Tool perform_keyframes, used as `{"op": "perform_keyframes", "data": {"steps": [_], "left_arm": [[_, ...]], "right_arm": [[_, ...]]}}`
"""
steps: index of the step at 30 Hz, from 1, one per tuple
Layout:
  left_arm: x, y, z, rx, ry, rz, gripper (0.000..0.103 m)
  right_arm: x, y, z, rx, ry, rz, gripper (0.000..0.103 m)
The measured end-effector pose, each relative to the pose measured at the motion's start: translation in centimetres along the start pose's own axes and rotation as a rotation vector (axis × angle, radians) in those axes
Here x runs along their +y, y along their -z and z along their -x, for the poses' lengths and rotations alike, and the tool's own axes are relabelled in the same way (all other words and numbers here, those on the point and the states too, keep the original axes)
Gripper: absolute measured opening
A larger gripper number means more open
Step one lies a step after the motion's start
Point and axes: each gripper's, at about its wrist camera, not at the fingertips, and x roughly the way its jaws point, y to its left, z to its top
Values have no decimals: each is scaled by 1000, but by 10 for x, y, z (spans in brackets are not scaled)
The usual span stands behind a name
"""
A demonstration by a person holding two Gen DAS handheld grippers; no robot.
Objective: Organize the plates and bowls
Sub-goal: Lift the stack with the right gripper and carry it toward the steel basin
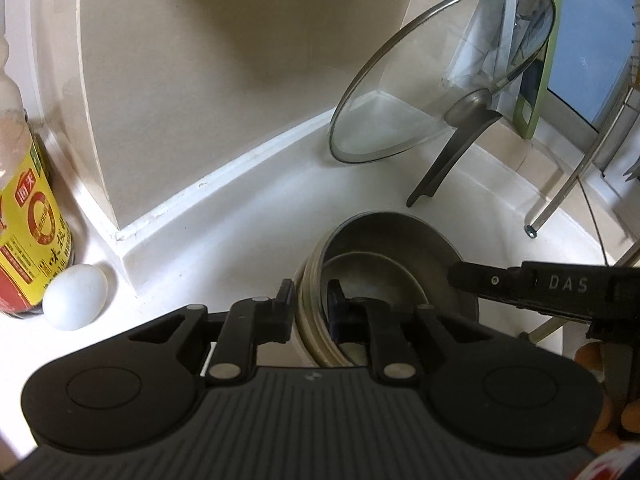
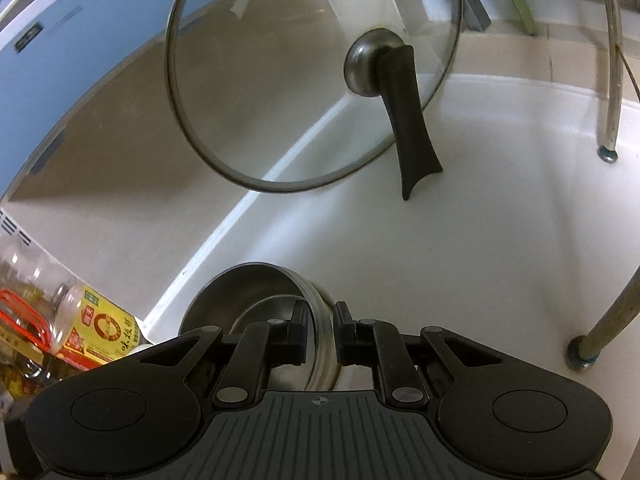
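two nested stacks of round steel bowls (image 1: 396,264), smooth and dull grey with ridged rims, sit on the glossy white surface (image 1: 248,216) near its corner, in front of a domed glass lid (image 1: 440,76) with a black handle that leans on the beige wall. the left claw (image 1: 312,292) angles down and pinches the bowls' near rim on the left side, one finger outside and one inside. the right claw (image 2: 320,316), tilted down likewise, pinches the right rim; fingertips of the person's hand (image 1: 588,356) show behind it.
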Motion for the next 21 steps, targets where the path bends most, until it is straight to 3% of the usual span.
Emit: {"op": "perform_keyframes", "data": {"steps": [7,21], "left_arm": [[0,0,-4,13,18,-2,13],[-2,-6,-6,29,13,-14,12]], "right_arm": [[-11,4,-4,-5,-45,-63,14],[-10,-14,-12,94,3,-163,14]]}}
